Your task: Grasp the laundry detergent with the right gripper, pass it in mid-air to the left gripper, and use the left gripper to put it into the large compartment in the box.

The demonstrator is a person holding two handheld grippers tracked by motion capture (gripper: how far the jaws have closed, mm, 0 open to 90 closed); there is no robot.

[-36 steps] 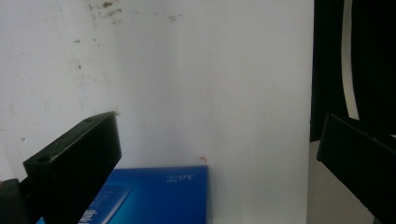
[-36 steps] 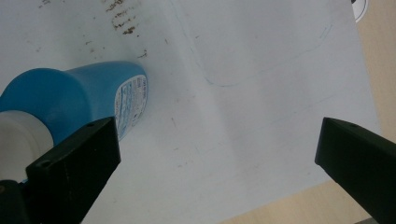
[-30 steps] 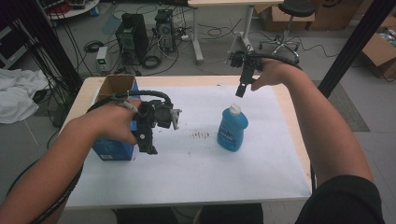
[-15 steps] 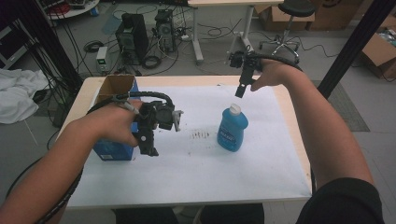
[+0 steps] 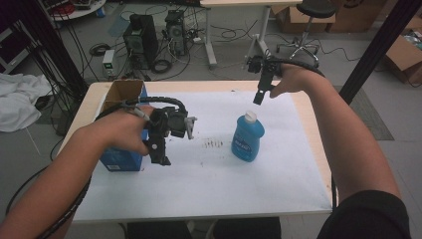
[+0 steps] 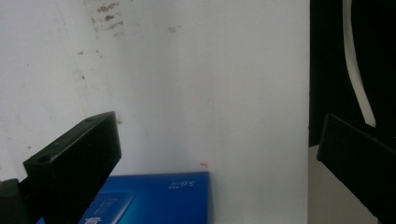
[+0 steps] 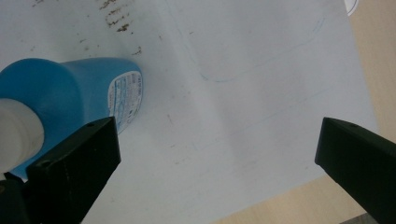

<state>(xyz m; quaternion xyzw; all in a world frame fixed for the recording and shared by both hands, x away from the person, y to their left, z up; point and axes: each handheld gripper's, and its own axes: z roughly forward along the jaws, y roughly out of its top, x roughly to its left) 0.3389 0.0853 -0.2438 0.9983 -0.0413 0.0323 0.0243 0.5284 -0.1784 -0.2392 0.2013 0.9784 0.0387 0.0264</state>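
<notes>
A blue bottle [image 5: 247,138] with a white cap stands upright on the white paper sheet [image 5: 209,184], right of centre. My right gripper [image 5: 258,98] hangs open just above and behind the cap, jaws pointing down. In the right gripper view the bottle [image 7: 74,93] lies at the left, beside the left jaw, outside the open right gripper [image 7: 215,126]. A blue box [image 5: 118,160] with an open cardboard top stands at the table's left. My left gripper [image 5: 160,155] hovers open by its right side. The box's corner [image 6: 159,196] sits low between the jaws of the left gripper [image 6: 215,126].
Dark smudges [image 5: 214,144] mark the paper between box and bottle. The wooden table edge [image 5: 312,134] runs close to the bottle's right. Behind the table, computer towers [image 5: 142,37], cables and a stool [image 5: 311,20] stand on the floor; a white cloth [image 5: 17,107] lies at the left.
</notes>
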